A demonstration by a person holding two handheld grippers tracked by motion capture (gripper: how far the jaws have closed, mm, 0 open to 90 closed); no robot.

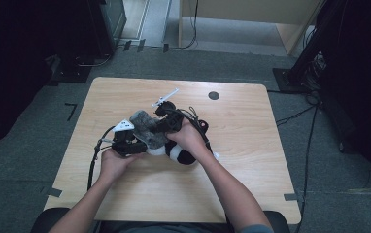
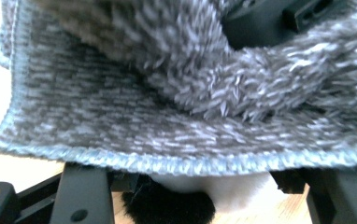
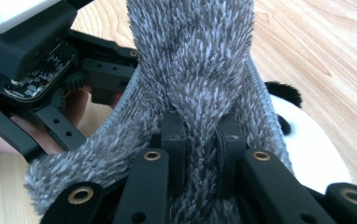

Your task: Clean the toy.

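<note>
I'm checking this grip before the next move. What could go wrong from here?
The right gripper pinches only a bunched fold of the grey fuzzy cloth, so it might slip free under a pull. The cloth drapes over the panda plush, which could get dragged along or roll off the table.

Fluffy grey cloth (image 1: 147,127) draped over panda plush (image 1: 183,154)

hidden: panda toy (image 3: 307,144) mostly under the grey fuzzy cloth (image 3: 195,79) | cut off: cloth runs past 12 o'clock edge | blurry: left gripper (image 1: 142,141) jaw tips buried, grip unclear
</note>
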